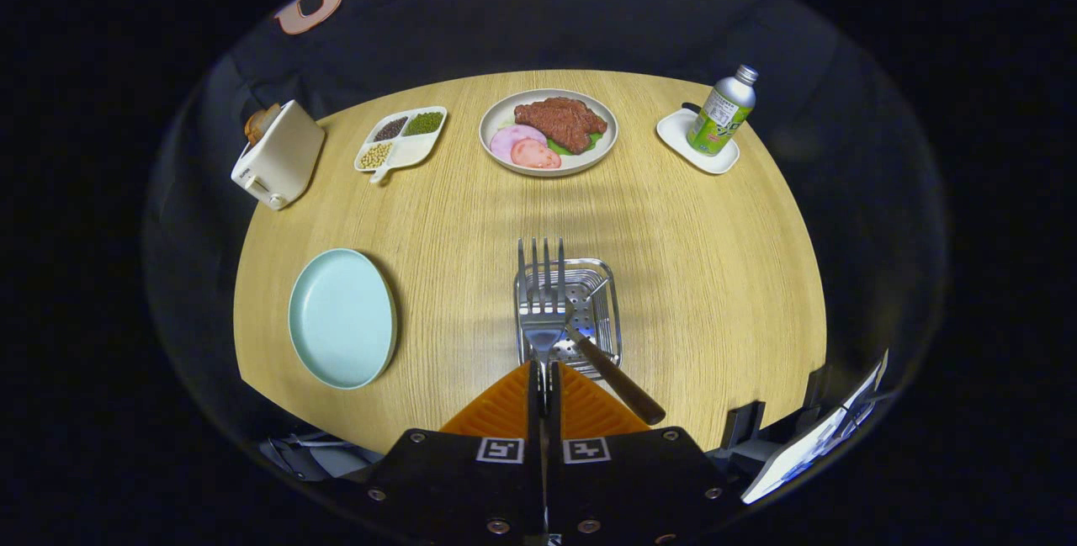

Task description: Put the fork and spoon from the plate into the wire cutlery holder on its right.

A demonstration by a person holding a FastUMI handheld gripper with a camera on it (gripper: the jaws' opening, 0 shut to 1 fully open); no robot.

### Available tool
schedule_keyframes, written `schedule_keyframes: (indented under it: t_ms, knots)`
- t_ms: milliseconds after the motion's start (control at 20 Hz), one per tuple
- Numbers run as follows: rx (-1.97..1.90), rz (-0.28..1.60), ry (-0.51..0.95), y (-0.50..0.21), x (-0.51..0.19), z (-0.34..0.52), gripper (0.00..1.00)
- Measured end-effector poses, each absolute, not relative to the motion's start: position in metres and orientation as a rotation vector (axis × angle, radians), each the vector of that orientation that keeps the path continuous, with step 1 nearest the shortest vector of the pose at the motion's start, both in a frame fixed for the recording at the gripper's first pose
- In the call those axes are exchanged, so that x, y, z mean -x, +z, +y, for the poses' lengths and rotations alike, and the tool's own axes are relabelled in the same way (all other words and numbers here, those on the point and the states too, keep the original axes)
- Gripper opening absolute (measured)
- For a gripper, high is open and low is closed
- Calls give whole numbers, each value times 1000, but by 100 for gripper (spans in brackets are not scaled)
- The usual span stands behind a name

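Observation:
My gripper (544, 376) is shut on a silver fork (540, 298), whose handle is pinched between the orange fingers (503, 408). The tines point away from me. The fork hangs over the near left part of the wire cutlery holder (607, 298), a square metal basket just ahead of the fingers. Inside the holder stands a brown-handled utensil (621, 384); its handle leans out toward the near right and its head is down in the basket, so its shape is hard to tell. The pale blue plate (342, 317) lies on the table to the left of the holder.
Beyond the holder, along the far side of the round wooden table (715, 277), stand a white toaster (278, 155), a divided dish of beans (402, 138), a plate of meat (549, 132) and a metal bottle on a white coaster (722, 113).

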State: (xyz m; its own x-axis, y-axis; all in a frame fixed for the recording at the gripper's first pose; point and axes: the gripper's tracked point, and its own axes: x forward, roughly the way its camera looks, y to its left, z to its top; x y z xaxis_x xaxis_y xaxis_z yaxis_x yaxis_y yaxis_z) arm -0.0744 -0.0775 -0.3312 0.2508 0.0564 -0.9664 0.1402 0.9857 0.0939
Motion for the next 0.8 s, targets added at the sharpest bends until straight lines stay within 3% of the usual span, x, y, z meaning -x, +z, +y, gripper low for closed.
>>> schedule_keyframes:
  t_ms: [400,700,800]
  knots:
    - [-209,1342,-49,-339,75,-85,7]
    - [-246,1146,-11,-287,45,-84,9]
    - [-278,1037,-15,-258,33,-86,17]
